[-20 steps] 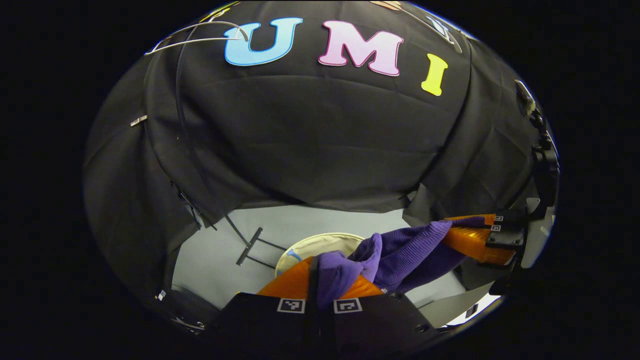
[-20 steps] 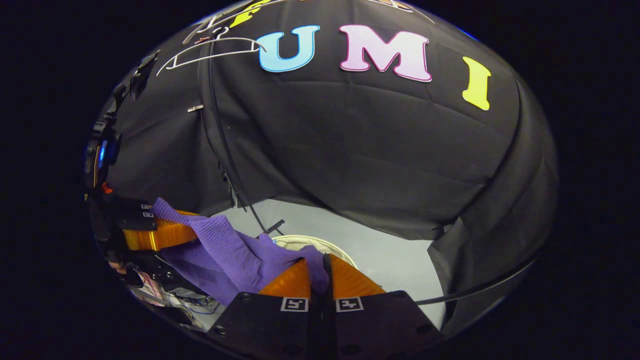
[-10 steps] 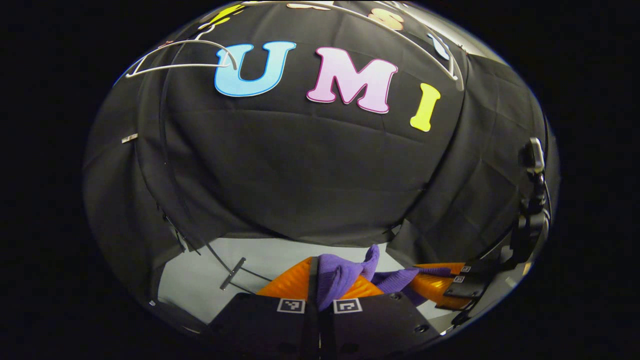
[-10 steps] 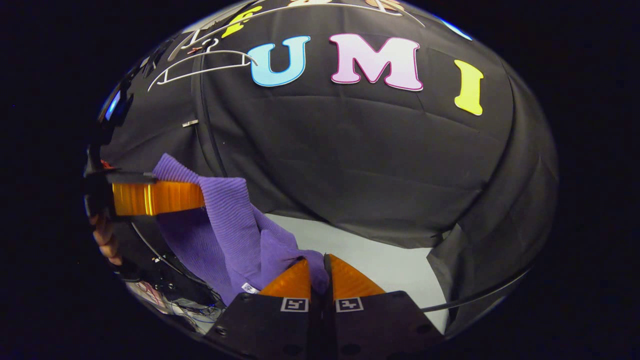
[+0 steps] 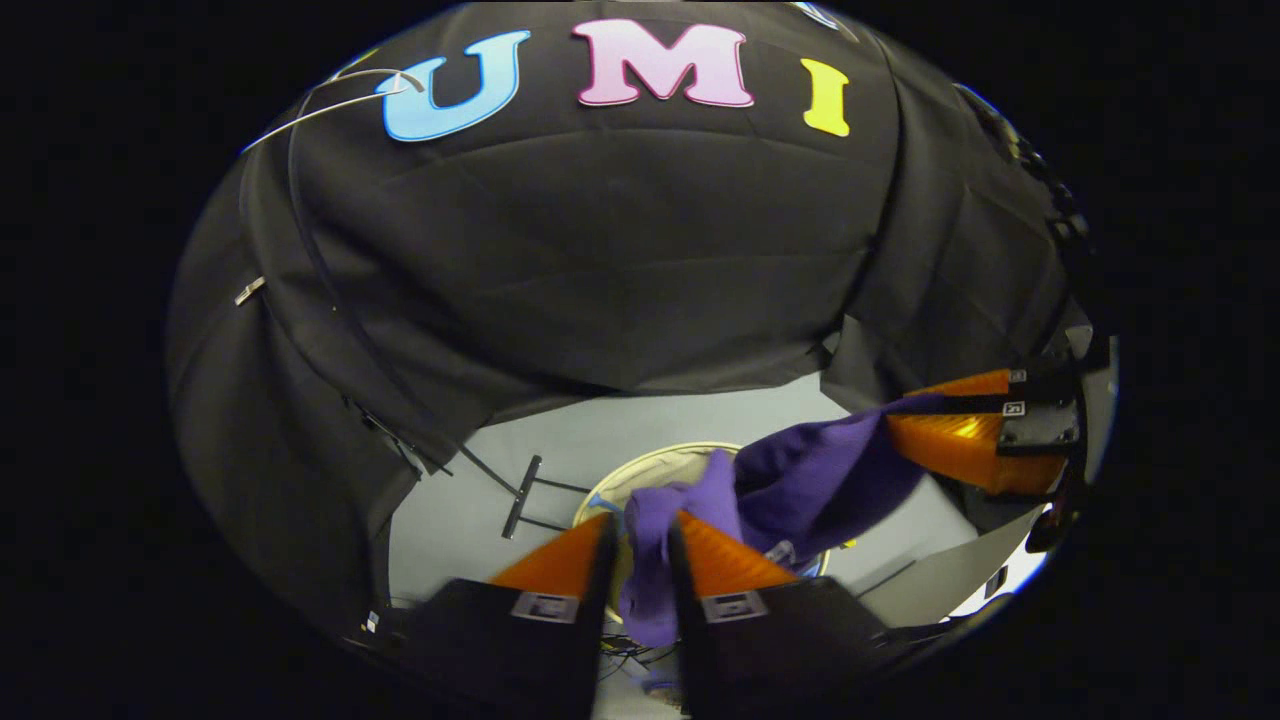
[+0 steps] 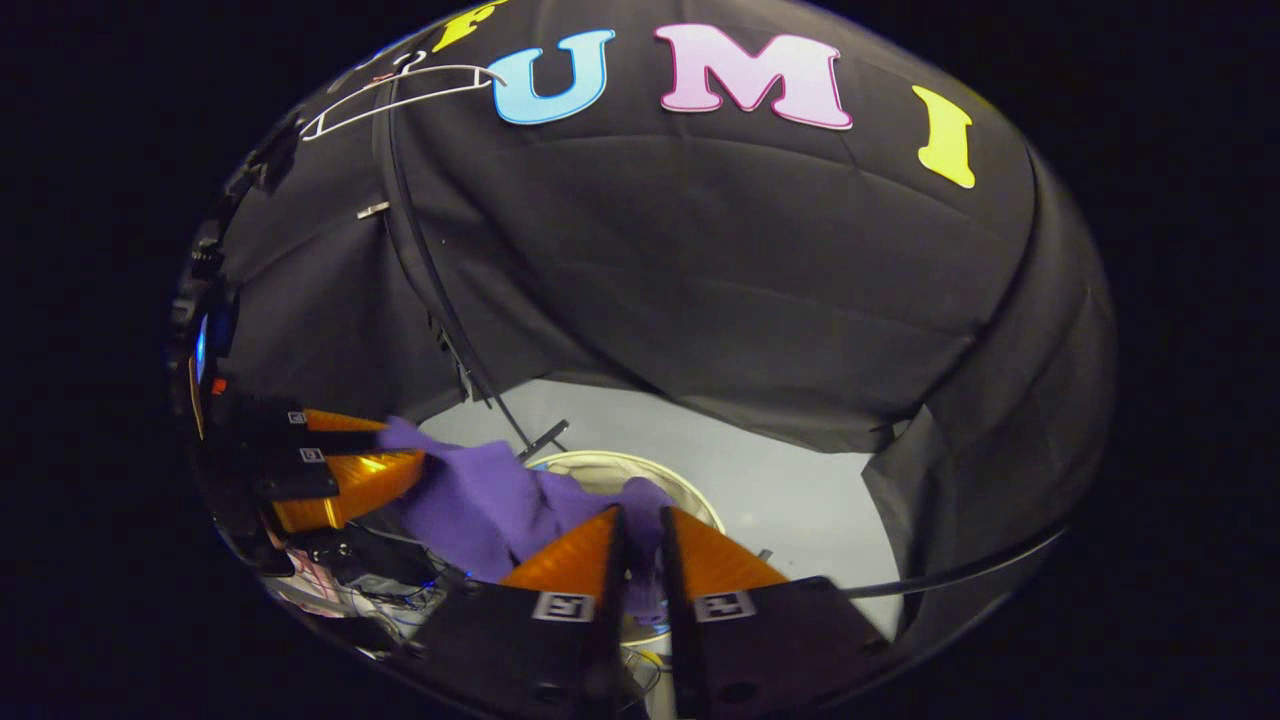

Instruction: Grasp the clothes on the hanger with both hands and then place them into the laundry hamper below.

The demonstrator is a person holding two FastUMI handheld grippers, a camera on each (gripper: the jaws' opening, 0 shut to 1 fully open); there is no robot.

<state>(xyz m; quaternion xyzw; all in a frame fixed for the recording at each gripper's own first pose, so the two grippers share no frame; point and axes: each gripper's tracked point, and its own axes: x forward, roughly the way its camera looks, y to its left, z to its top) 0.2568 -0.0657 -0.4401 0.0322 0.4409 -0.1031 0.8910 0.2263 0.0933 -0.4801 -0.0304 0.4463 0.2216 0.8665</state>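
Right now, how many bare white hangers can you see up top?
1: a white hanger hangs at the upper left against the black cloth, seen in both views. Others may be hidden past the edge.

hamper (image 5: 640, 463): mostly hidden by purple garment (image 5: 800, 480) | hanger (image 6: 400, 90): cut off at edge

A purple ribbed garment (image 5: 800, 480) is seen stretched above the round laundry hamper (image 5: 640, 470), which stands on the grey floor near the black wall. One bunched end hangs down between two orange fingers (image 5: 650, 560). The cream rim of the hamper (image 6: 640, 465) is partly covered by the cloth (image 6: 480, 500). A bare white hanger (image 6: 400, 95) is seen high on the wall.
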